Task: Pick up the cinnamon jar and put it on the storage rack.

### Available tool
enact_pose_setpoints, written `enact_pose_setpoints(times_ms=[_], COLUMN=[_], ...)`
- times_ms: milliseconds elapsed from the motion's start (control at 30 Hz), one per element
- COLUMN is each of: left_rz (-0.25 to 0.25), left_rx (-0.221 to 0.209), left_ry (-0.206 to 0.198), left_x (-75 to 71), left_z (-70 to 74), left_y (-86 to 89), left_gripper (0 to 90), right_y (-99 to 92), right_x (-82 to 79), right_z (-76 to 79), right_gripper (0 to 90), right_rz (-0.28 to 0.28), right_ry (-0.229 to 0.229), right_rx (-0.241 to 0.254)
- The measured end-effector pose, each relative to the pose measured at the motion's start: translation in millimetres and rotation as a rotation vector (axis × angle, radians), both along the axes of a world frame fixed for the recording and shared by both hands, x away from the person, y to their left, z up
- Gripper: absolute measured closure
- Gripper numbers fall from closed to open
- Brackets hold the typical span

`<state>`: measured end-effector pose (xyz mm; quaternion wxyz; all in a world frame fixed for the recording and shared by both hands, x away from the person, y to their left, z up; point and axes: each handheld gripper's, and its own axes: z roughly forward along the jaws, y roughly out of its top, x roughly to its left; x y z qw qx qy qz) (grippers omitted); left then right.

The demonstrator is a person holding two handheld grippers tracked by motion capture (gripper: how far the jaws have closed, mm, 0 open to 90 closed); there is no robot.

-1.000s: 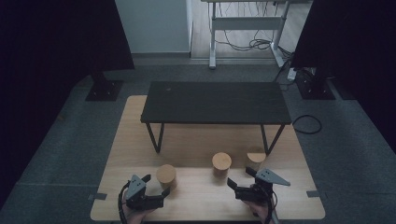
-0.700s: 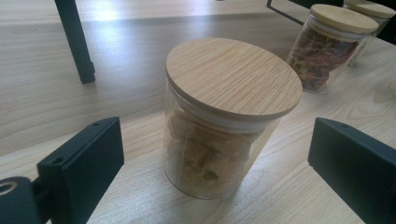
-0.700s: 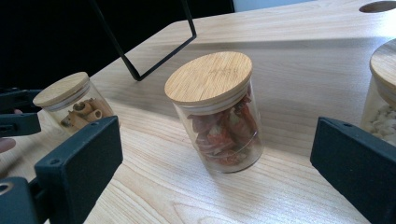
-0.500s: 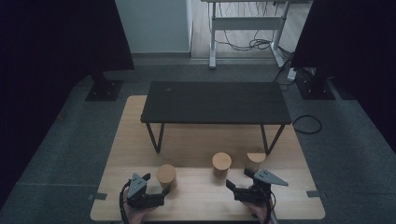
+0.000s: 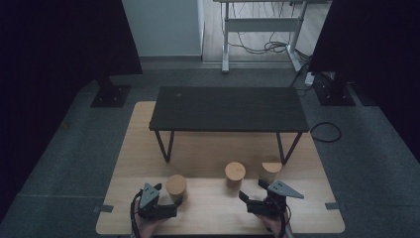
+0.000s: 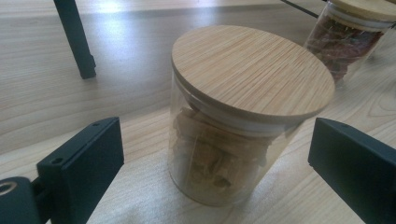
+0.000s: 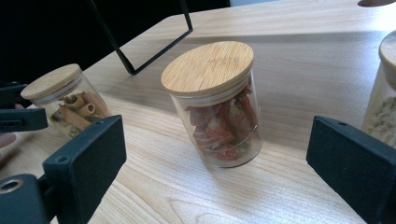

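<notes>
Left gripper: jaws wide, straddling the cinnamon jar without contact. Right gripper: jaws just closing yet wide, nothing held, right of that jar, facing the red-filled jar.

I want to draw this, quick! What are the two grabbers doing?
Left gripper: open, tan-filled jar between its jaws, not squeezed.
Right gripper: open, holding nothing.

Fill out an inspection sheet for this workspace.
Surface: pale wooden board on grey carpet, with a low black table standing on it.
Job's things: three lidded glass jars upright; left jar between the left gripper's jaws, untouched; middle jar ahead of the right gripper; right jar by the table leg.
Clutter: nothing seen.
Grippers: both open; the right's jaws have just been closing, on nothing.
Cables: black cable looped on the carpet.
Surroundings: dark panels, desk frame behind.
</notes>
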<state>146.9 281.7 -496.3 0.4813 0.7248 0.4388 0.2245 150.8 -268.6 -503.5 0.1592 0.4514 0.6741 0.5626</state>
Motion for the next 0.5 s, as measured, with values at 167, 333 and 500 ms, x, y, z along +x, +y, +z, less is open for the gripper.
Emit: enact_pose_setpoints(times_ms=[167, 333, 500], left_rz=[-0.009, -0.013, -0.014], left_rx=[0.004, 0.016, 0.04], left_ry=[0.003, -0.007, -0.013], left_x=[4.9, 7.8, 11.6], left_z=[-1.2, -2.6, -3.0], left_y=[-2.3, -8.6, -13.6], left_gripper=[3.0, 3.0, 3.0], right_y=[4.0, 5.4, 4.5], right_x=[-2.4, -3.1, -1.2], right_z=[-1.0, -0.4, -0.4], right_gripper=[4.8, 4.4, 4.0], right_rz=[-0.012, -0.005, -0.004], right_ry=[-0.011, -0.015, -0.009], right_rx=[-0.013, -0.016, -0.015])
